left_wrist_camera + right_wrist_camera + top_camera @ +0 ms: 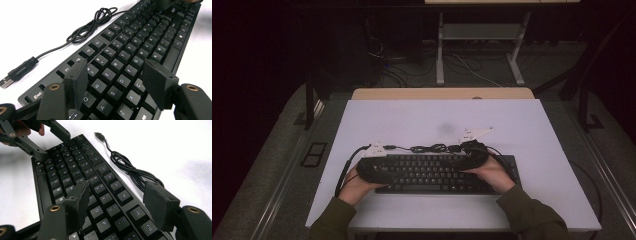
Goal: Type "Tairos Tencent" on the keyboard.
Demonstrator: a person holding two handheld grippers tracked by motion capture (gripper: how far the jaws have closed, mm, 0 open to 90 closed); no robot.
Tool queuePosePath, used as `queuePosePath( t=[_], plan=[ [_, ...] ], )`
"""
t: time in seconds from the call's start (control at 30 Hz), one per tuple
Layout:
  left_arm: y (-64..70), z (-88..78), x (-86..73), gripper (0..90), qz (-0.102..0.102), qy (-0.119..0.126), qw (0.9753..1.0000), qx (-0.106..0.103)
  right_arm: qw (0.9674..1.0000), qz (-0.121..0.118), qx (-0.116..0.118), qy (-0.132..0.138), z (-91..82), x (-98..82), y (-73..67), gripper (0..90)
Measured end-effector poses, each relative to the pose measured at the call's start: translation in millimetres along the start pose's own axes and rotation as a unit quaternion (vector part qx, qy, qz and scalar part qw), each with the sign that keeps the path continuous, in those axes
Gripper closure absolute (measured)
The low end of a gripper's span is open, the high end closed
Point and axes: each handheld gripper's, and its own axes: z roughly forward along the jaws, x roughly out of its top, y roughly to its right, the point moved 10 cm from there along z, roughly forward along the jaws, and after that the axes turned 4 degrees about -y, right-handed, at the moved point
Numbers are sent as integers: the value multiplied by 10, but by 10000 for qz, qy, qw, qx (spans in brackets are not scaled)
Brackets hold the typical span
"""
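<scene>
Keyboard black, full-size, white legends, flat on white table near person's edge. USB cable loosely coiled just behind it, plug free on table. Left gripper over left key block, jaws wide apart, holding nothing. Right gripper over right key block, jaws likewise spread, empty.

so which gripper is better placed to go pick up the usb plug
Left. The USB plug lies on the table just beyond the keyboard's left end, beside the open left gripper. The right gripper, also open, sits at the other end, past the cable coil.
</scene>
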Motion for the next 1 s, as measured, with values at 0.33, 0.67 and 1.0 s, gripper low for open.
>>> queuePosePath(
  t=[0.33, 0.67, 1.0],
  plan=[
    [130, -7, 5, 413, 74, 16, 9998, -179, 10000, -1, -9, 10, -12, 3, 2, 372],
    [232, -4, -9, 590, 174, -42, 9992, -366, 10000, -8, -12, 16, -14, 6, 5, 372],
    [316, -5, -10, 853, 268, -60, 9973, -688, 10000, 1, -14, 22, -16, 7, 7, 372]
  ],
)
